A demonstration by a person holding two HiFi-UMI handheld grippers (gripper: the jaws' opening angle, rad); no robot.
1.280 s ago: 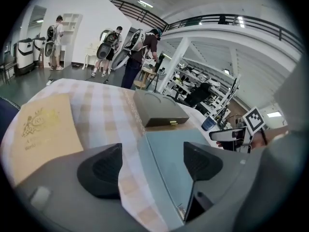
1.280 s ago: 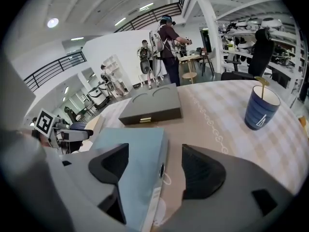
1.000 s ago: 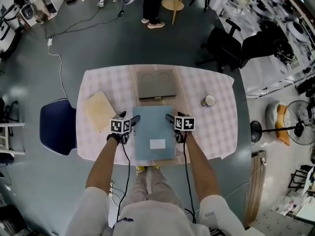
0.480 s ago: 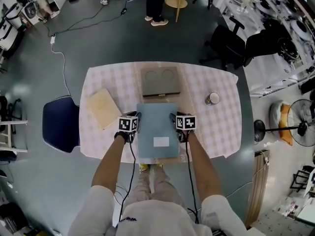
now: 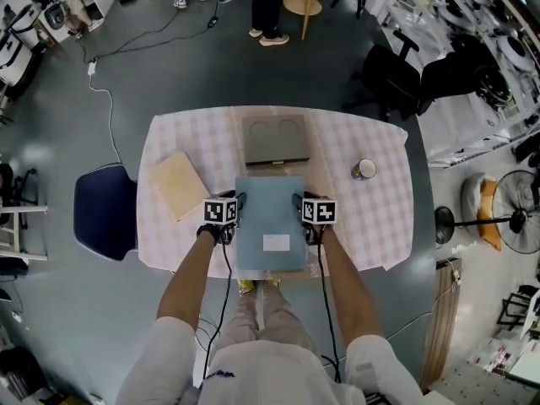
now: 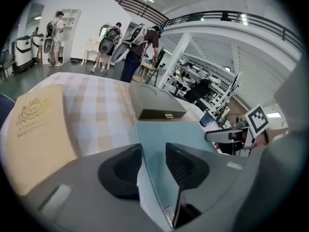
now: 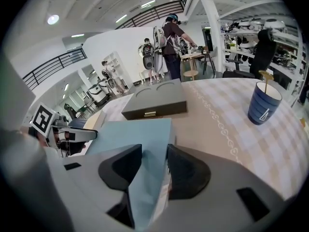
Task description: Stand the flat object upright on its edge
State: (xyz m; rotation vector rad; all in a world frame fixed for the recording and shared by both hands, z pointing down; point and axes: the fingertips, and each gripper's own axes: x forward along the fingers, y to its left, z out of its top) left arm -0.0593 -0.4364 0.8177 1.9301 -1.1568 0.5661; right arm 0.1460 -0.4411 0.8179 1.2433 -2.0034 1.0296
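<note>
Looking at a pink-checked cloth tabletop (image 5: 371, 218) with the big flat pale-blue book (image 5: 270, 218) lying flat near the front edge. Pinched on opposite side edges by the left gripper (image 6: 153, 161), just loosened a touch, and the right gripper (image 7: 154, 166), just tightened. Probably for tipping it up evenly.

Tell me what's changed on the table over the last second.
The left tongs closed from wide open on the left edge of the blue book, then eased open slightly; the right tongs have just been closing on its right edge. Each edge sits inside its tongs. The book still lies flat; grey box, tan book and cup have not moved.
</note>
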